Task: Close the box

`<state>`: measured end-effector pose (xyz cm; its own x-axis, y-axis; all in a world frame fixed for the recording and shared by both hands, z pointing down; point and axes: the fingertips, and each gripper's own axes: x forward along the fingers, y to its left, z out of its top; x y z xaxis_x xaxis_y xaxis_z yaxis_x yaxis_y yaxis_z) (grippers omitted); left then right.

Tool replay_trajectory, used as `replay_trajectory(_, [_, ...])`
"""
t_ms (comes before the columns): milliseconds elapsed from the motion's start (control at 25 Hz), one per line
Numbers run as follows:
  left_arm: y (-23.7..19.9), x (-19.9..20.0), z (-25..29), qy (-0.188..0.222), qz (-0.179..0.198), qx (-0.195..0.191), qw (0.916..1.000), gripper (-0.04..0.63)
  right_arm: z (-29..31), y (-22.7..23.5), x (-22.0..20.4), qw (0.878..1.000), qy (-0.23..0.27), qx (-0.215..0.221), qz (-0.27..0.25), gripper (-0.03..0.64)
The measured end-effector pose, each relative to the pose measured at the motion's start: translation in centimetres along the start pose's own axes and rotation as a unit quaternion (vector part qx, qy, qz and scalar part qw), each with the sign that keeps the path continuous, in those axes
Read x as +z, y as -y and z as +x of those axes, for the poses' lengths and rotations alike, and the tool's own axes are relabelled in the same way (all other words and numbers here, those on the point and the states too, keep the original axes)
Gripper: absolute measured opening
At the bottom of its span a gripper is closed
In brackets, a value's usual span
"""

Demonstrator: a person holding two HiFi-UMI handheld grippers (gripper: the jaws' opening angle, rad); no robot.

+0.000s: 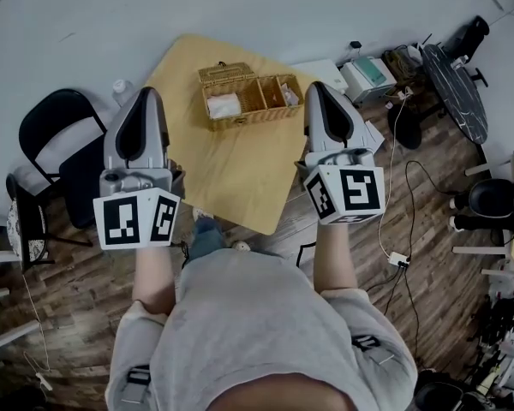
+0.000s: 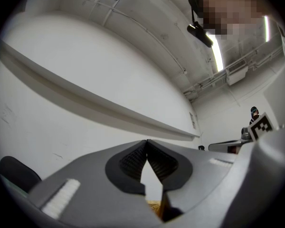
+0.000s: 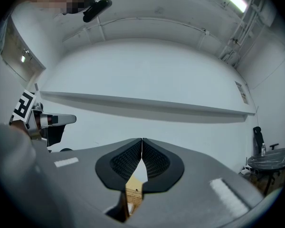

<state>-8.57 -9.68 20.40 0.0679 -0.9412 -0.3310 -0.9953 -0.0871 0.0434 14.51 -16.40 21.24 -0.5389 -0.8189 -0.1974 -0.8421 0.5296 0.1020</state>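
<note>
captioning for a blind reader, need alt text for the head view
An open wicker box sits on a wooden table. A person holds the left gripper and right gripper, both shut, either side of it.

Looking along the left gripper [image 2: 146, 142], its jaw tips pressing together. Facing a white wall [image 2: 90, 65] crossed by a long ledge [image 2: 109, 112], with a marker cube [image 2: 260, 127] showing at far right and a dark chair [image 2: 16, 172] sitting near left. Glimpsing a sliver of the tan wicker box [image 2: 154, 205] through the gap below the tips.
</note>
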Motion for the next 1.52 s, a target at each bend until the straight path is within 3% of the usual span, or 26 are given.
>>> replay_trajectory(520, [-4.3, -4.1, 10.9, -0.025, -0.015, -0.052, 0.9982, 0.058, 10.1, 1.6, -1.8, 0.999, -0.027, -0.024, -0.003, 0.005])
replay_trajectory(960, [-6.6, -9.7, 16.0, -0.065, -0.038, -0.095, 0.9926, 0.058, 17.3, 1.6, -8.4, 0.991, -0.126, -0.026, 0.022, 0.006])
replay_trajectory(1240, [-7.9, -14.3, 17.4, -0.101, -0.065, -0.111, 0.9865, 0.058, 21.1, 0.1, -15.0, 0.973, -0.227, 0.005, 0.045, 0.006])
replay_trajectory(1520, [-8.5, -18.2, 17.6, -0.133, -0.077, -0.121, 0.9807, 0.058, 24.1, -1.6, -21.4, 0.944, -0.321, 0.050, 0.062, 0.006])
